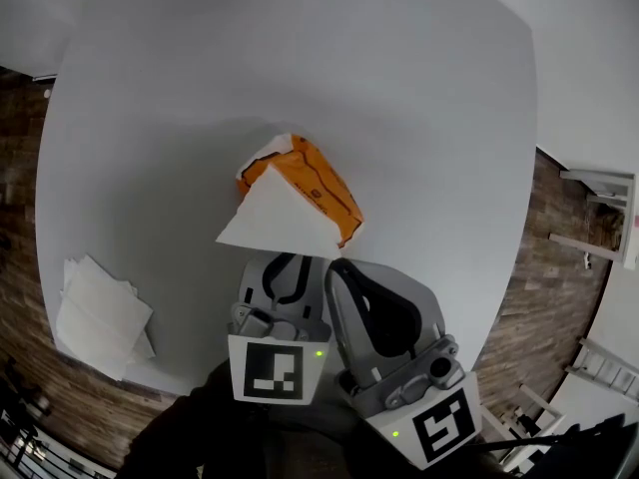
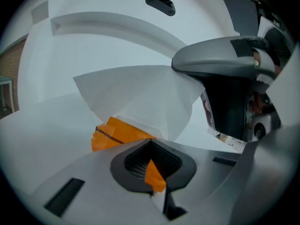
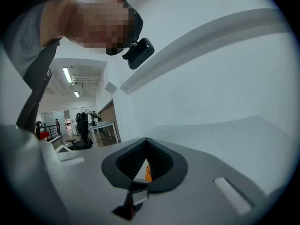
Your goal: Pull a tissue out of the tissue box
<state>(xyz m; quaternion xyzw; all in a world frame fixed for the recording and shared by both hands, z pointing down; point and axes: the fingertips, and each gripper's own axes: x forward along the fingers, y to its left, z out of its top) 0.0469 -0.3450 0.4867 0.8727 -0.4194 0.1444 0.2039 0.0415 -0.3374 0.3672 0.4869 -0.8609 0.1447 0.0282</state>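
Note:
An orange tissue pack point(image 1: 321, 183) lies mid-table, with a white tissue point(image 1: 272, 223) drawn up out of it as a broad triangle. My left gripper point(image 1: 285, 259) is shut on the pack's near edge; in the left gripper view an orange flap point(image 2: 154, 175) sits pinched between its jaws, and the pack point(image 2: 117, 132) and tissue point(image 2: 140, 95) lie just beyond. My right gripper point(image 1: 337, 264) is shut at the tissue's right corner. Its grey finger point(image 2: 220, 55) meets the sheet's edge. In the right gripper view a white sliver shows between the closed jaws of the right gripper point(image 3: 142, 172).
The round white table point(image 1: 419, 98) stands on a wooden floor. A loose stack of white tissues point(image 1: 100, 312) lies at its near-left edge. White frames point(image 1: 599, 198) stand on the floor at the right. A person's dark sleeve is at the bottom.

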